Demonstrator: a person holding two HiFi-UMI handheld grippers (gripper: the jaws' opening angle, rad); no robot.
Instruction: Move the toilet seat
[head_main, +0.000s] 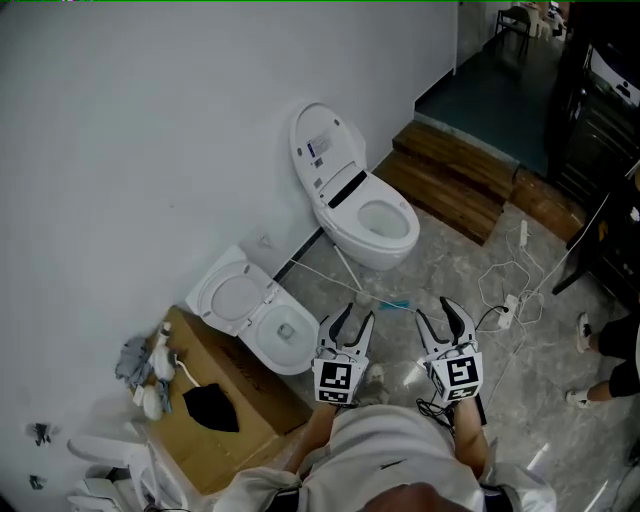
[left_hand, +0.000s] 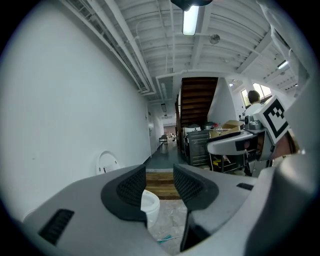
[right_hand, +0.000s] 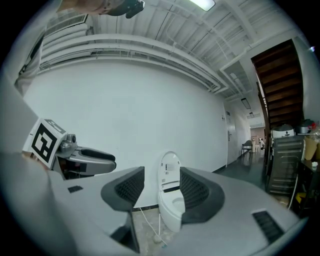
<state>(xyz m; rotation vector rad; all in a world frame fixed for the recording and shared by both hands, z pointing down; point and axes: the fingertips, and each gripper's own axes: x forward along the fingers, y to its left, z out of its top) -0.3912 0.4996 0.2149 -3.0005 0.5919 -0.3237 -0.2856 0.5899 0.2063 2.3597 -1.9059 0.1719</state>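
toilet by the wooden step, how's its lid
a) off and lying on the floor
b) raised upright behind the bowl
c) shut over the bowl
b: the lid stands upright behind the uncovered bowl, beside the wooden step.

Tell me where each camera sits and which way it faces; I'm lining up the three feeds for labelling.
Head view: on the person's head, looking steeply down at the toilet; left gripper, right gripper and forearms show.
Left gripper view: on the left gripper, facing the wooden step; own open jaws show.
Right gripper view: on the right gripper, facing the wall and toilet; own open jaws show.
Shared: the toilet appears in all three.
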